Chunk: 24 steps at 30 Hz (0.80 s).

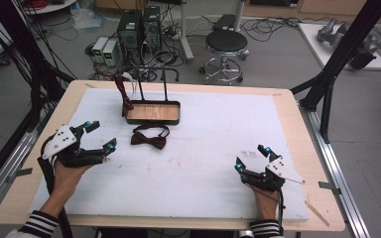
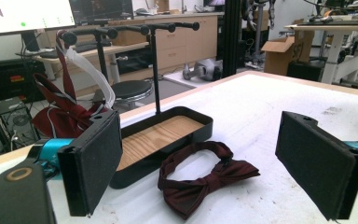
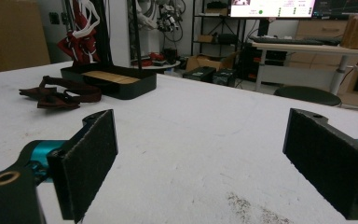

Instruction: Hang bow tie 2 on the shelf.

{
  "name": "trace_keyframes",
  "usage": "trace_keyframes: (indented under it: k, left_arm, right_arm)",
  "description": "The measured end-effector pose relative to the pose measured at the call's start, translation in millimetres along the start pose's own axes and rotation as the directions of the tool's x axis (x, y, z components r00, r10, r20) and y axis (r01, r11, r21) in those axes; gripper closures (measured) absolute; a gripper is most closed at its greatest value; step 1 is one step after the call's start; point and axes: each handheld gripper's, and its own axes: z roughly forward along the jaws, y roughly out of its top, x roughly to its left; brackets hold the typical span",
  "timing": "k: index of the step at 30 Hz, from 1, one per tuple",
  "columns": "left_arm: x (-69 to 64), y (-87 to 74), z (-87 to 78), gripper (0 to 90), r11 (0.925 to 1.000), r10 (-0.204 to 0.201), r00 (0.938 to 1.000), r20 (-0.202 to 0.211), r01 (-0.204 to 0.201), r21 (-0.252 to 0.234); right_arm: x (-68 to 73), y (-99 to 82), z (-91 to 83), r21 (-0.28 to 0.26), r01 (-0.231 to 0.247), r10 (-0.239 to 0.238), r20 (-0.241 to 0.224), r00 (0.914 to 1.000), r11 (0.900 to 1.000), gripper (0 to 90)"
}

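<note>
A dark red bow tie (image 1: 149, 138) is laid on the white mat (image 1: 203, 148), just in front of the tray (image 1: 154, 112). The left gripper (image 1: 100, 136) and right gripper (image 1: 251, 157) are held wide open, apart from it.

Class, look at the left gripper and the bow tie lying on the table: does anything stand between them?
Nothing visible does. The left gripper, jaws open, faces the bow tie across bare white table; the tray sits beyond the tie.

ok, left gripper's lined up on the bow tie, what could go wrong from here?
1. The bow tie lies flat and limp on the white mat; the open left gripper may pinch only the strap loop, so the bow dangles.
2. It sits close to the black tray; the fingers could clip the tray rim on approach.
3. A striped tie already hangs on the rack; hanging the bow tie there might snag it.
</note>
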Motion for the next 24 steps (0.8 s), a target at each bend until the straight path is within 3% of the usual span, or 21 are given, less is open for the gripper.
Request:
trace_keyframes:
  k: [11, 24]
  left_arm:
    - [0.8, 2.4, 3.9, 15.1, 0.9999, 0.007, 0.9999, 0.009, -0.007, 0.010]
    - [7.0, 12.1, 14.3, 12.6, 0.9981, 0.016, 0.9992, 0.037, -0.019, 0.059]
  right_arm:
    - [-0.5, -0.1, 0.1, -0.002, -0.001, 0.001, 0.000, 1.0000, 1.0000, 9.2]
    - [-1.2, -0.1, 0.4, -0.007, 0.004, -0.004, 0.000, 1.0000, 1.0000, 9.2]
